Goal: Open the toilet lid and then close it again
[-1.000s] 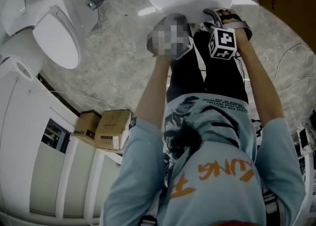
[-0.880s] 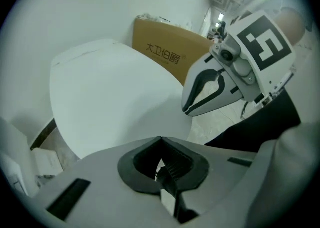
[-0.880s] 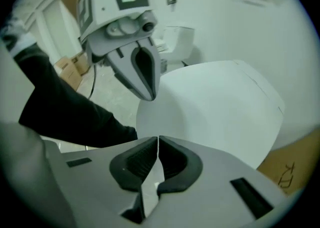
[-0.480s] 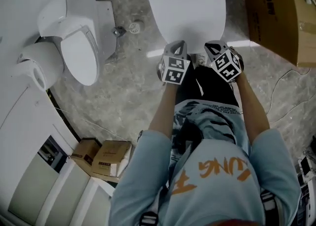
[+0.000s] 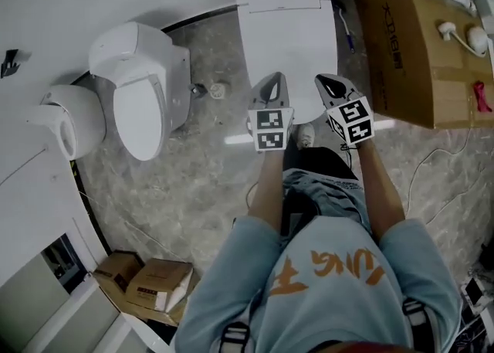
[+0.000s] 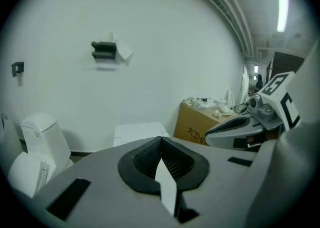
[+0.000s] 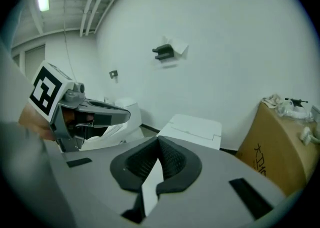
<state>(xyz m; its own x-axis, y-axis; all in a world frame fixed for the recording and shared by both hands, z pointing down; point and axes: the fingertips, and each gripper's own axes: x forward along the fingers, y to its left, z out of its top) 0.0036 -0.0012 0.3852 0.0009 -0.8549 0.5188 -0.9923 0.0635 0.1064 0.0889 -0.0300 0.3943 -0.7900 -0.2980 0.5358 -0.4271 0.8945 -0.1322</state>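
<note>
The white toilet (image 5: 287,35) stands at the top centre of the head view with its flat lid down. My left gripper (image 5: 272,79) and right gripper (image 5: 325,81) are side by side in the air over the lid's front part, both shut with nothing in them. In the left gripper view the black pads (image 6: 172,159) meet at my left gripper (image 6: 161,139), and the lid (image 6: 137,133) lies beyond and below. My right gripper (image 7: 159,139) is likewise pressed shut, with the toilet (image 7: 192,124) ahead of it.
A second toilet (image 5: 143,89) and a third white fixture (image 5: 65,123) stand to the left. A large cardboard box (image 5: 417,50) with small items on top sits right of the toilet. Small boxes (image 5: 150,286) lie at the lower left. A dark holder (image 6: 104,50) is on the wall.
Both grippers have come up from the lid's front edge and now sit higher and closer together. The head view has swung so the whole toilet shows, lid down.
</note>
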